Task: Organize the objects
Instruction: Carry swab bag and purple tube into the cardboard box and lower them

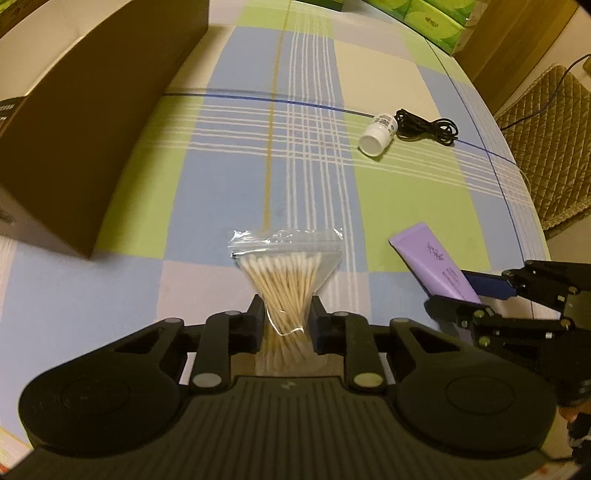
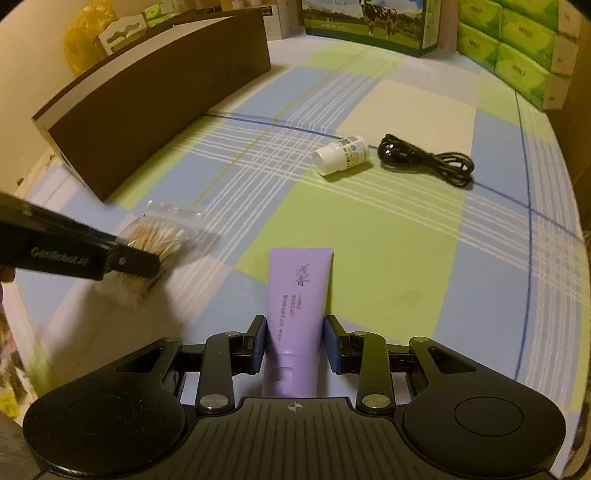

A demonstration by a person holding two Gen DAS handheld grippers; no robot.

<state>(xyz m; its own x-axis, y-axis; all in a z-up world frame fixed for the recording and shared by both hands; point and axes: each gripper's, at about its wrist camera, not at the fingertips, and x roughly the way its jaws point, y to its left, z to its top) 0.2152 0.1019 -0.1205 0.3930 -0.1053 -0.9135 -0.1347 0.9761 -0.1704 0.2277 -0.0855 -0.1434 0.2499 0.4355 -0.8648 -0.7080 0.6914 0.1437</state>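
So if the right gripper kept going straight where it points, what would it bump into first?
Probably the checked tablecloth. The right gripper, holding the purple tube, tilts steeply down, and nothing lies just ahead; the white bottle sits farther off.

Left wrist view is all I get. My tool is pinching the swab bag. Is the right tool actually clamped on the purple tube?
Observer: Yes. The right tool has a pad on each side of the purple tube, near its cap end.
Operator: Anything behind the brown box?
Observer: A yellow bag sits behind the brown box.
Operator: Far end of the table?
Observer: A milk box with a cow picture stands there, left of the green tissue packs.
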